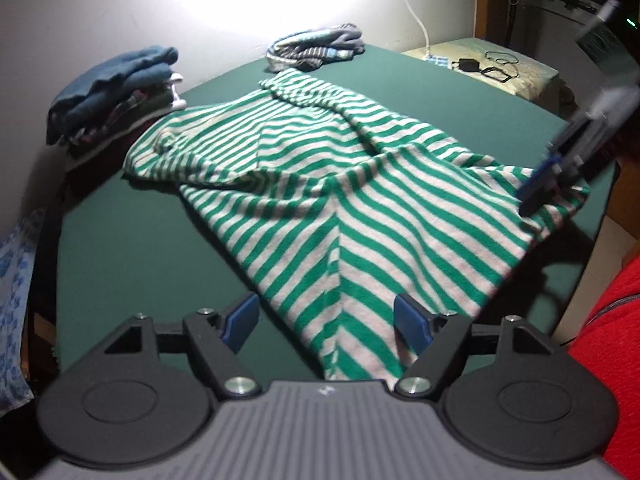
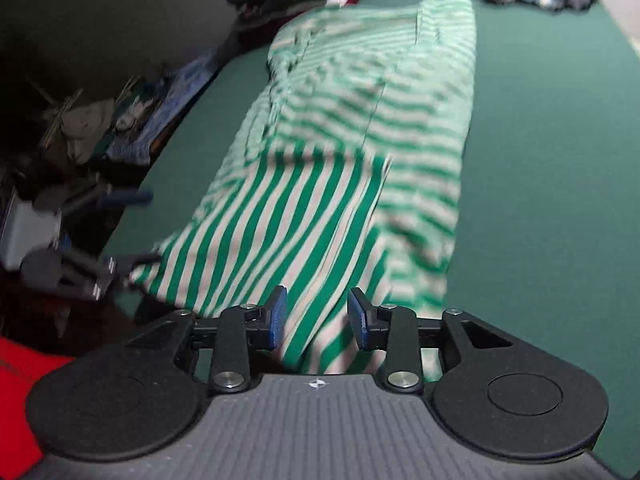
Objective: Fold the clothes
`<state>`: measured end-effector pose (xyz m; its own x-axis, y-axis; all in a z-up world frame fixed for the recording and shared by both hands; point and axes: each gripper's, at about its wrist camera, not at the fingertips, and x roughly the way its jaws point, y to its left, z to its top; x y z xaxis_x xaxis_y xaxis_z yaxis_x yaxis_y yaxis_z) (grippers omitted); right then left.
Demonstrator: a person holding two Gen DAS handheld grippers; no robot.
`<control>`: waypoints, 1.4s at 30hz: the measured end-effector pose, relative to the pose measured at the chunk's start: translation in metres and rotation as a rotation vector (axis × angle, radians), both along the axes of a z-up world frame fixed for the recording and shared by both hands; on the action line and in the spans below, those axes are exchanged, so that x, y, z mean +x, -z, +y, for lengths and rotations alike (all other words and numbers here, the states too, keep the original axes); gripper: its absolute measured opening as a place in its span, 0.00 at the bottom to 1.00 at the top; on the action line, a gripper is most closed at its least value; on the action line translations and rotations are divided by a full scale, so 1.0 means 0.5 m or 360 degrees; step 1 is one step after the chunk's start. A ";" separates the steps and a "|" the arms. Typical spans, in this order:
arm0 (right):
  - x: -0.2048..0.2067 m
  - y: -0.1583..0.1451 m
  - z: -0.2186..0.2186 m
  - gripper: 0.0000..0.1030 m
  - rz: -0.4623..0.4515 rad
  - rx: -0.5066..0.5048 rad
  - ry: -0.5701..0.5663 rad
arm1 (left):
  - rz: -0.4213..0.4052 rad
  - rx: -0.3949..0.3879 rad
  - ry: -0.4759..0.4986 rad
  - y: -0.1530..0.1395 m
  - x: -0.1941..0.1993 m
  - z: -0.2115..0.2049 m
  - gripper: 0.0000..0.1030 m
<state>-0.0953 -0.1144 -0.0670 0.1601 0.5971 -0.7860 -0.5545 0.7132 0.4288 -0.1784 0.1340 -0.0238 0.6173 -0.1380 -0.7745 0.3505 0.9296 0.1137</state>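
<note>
While the green-and-white striped knit garment (image 1: 320, 184) lies spread across the dark green table (image 1: 120, 240), partly folded over itself, your left tongs (image 1: 326, 322) stand wide apart, blue pads on either side of the near hem, not pressing it. Cloth runs between them and drapes toward the table's near edge. Your right tongs (image 2: 318, 318) are about half open, striped fabric passing between the pads with gaps visible on both sides, so no grip there. In the left wrist view the right tongs (image 1: 536, 196) sit at the garment's right corner, blurred. In the right wrist view the left tongs (image 2: 120, 232) show at the left edge, blurred too. Stack of folded clothes, blue on top (image 1: 116, 92), sits at the table's far left corner. Small heap of grey and striped clothes (image 1: 316, 46) lies at the far edge, apart from the striped garment. Red sleeve (image 1: 612, 360) at the right edge.
</note>
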 end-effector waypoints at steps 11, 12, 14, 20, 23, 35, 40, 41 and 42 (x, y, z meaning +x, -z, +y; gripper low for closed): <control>-0.029 -0.037 0.018 0.02 -0.0313 -0.0157 -0.0141 | 0.0098 0.0099 0.0104 0.050 0.012 -0.037 0.71; -0.028 -0.033 0.020 0.01 -0.0305 -0.0194 -0.0160 | 0.0096 0.0105 0.0118 0.050 0.012 -0.038 0.71; -0.035 -0.007 0.029 0.01 -0.0281 -0.0277 -0.0199 | 0.0093 0.0119 0.0147 0.050 0.012 -0.038 0.70; -0.012 -0.039 0.031 0.17 -0.0304 -0.0246 -0.0167 | -0.0062 0.0100 0.0219 -0.006 0.036 -0.037 0.70; 0.024 -0.057 0.037 0.21 -0.0373 -0.0211 -0.0060 | -0.0068 0.0068 0.0267 0.011 0.070 -0.055 0.67; 0.091 0.025 0.105 0.26 -0.0467 -0.0367 0.0098 | -0.0003 -0.0096 0.0369 0.069 0.105 -0.043 0.59; 0.119 -0.053 0.149 0.27 -0.0590 -0.0372 0.0129 | -0.0135 -0.0126 0.0271 0.016 0.173 0.062 0.60; 0.127 -0.066 0.163 0.28 -0.0617 -0.0330 0.0131 | -0.0130 -0.0162 0.0199 0.012 0.199 0.091 0.60; 0.134 -0.075 0.180 0.28 -0.0638 -0.0297 0.0127 | -0.0120 -0.0187 0.0114 0.013 0.225 0.116 0.59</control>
